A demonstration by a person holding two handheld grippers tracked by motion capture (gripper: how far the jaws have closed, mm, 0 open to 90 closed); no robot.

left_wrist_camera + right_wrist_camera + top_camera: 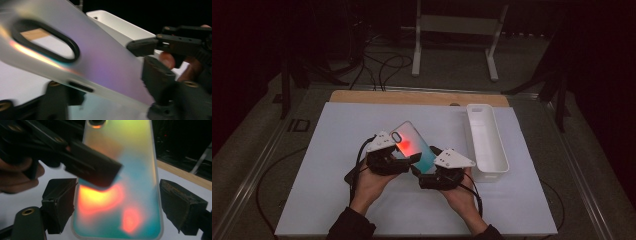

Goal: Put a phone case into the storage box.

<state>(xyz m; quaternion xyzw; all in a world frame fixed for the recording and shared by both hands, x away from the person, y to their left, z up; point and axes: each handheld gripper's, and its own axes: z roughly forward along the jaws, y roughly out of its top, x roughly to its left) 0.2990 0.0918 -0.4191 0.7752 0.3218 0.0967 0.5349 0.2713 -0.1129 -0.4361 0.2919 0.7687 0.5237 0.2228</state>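
Note:
An iridescent phone case with an oval camera cutout is held tilted above the white mat. My right gripper is shut on its lower end, one pad at each long edge; in the right gripper view the case runs up between them. My left gripper reaches across the case from the left and stands open, one jaw over the glowing face and one beneath it. In the left gripper view the case slants between the jaws.
A long white tray sits at the mat's right side, close to my right hand. A wooden board edge runs behind the mat. Cables and a white frame stand lie on the dark floor beyond.

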